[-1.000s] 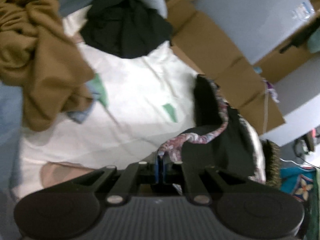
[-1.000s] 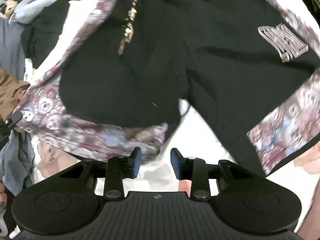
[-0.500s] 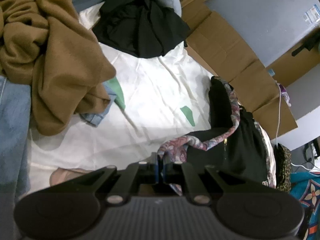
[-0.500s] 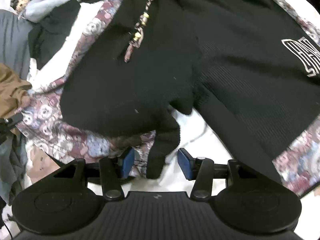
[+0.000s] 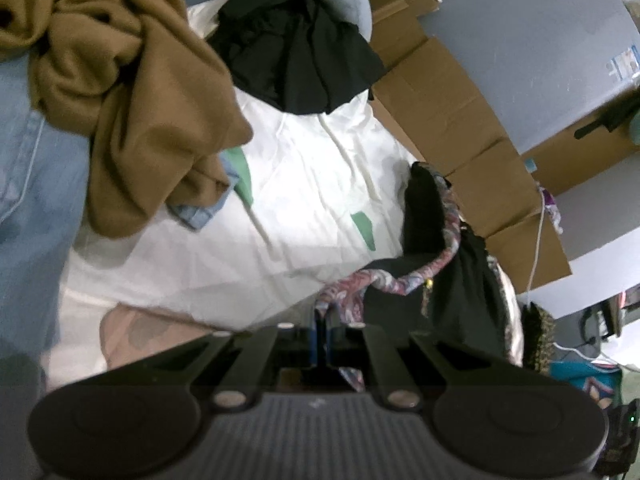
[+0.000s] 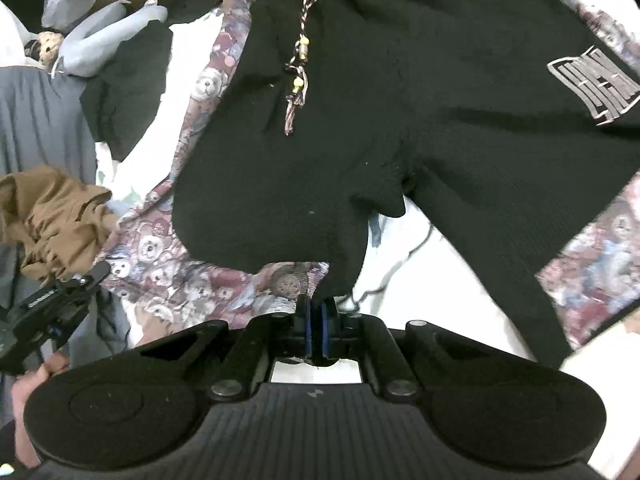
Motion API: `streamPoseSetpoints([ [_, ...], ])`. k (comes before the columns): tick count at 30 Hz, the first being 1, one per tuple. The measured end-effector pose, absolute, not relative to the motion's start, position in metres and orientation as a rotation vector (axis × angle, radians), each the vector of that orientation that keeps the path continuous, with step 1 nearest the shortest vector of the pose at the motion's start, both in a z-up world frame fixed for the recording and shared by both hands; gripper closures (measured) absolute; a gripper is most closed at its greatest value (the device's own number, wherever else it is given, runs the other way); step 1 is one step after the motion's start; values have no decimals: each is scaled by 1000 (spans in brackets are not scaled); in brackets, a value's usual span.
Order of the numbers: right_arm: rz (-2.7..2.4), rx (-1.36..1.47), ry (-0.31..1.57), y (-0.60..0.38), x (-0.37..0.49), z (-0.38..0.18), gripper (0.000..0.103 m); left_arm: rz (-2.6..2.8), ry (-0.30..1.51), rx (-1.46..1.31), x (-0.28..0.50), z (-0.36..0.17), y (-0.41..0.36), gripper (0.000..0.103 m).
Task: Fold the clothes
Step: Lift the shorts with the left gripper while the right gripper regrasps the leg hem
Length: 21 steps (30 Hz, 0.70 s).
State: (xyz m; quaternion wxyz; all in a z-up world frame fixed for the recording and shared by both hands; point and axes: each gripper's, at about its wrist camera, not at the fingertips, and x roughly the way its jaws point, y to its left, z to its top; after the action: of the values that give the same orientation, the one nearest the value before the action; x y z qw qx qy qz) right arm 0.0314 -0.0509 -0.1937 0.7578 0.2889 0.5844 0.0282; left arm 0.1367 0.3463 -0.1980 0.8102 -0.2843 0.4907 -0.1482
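Black shorts (image 6: 320, 140) with a teddy-bear print trim (image 6: 192, 280), a braided drawstring (image 6: 300, 64) and a grey logo lie spread on the white sheet (image 6: 432, 304). My right gripper (image 6: 315, 312) is closing, with its pads pressed on the edge of one leg where black cloth meets print trim. In the left wrist view the shorts (image 5: 460, 292) hang to the right. My left gripper (image 5: 320, 330) is shut on the print trim (image 5: 376, 280) at their side. In the right wrist view the left gripper's body (image 6: 52, 304) shows at the lower left, with a hand (image 6: 28, 384) on it.
A brown garment (image 5: 132, 92), blue jeans (image 5: 32, 200) and a black garment (image 5: 300, 52) are heaped at the left and far end of the sheet (image 5: 320, 200). Cardboard boxes (image 5: 460, 120) line the right side. A grey soft toy (image 6: 100, 28) lies at the far left.
My right gripper's jaws went from open around a black fold of the shorts to shut on it, and it rose slightly. The left gripper kept its grip and barely moved.
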Motion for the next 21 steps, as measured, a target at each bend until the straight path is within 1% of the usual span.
streamPoseSetpoints([
  [5,37,610,1314,-61,19,-179,101,-341,1075,-590,122,-197,340,99],
  [10,2,586,1361,-61,7,-192,102,-264,1116,-560,112,-207,349,99],
  [11,-6,588,1364,-60,4,-196,99,-242,1125,-557,112,-210,353,99],
  [12,-14,590,1367,-60,2,-200,98,-222,1134,-558,112,-212,357,99],
  [13,-22,592,1370,-60,0,-204,94,-205,1142,-560,113,-214,361,99],
  [14,-29,594,1371,-59,-2,-207,80,-195,1147,-558,113,-216,363,99],
  [16,-34,598,1356,-59,-7,-214,56,-184,1155,-543,113,-220,365,99],
  [21,-31,614,1320,-57,-16,-236,54,-166,1161,-507,119,-227,361,99],
])
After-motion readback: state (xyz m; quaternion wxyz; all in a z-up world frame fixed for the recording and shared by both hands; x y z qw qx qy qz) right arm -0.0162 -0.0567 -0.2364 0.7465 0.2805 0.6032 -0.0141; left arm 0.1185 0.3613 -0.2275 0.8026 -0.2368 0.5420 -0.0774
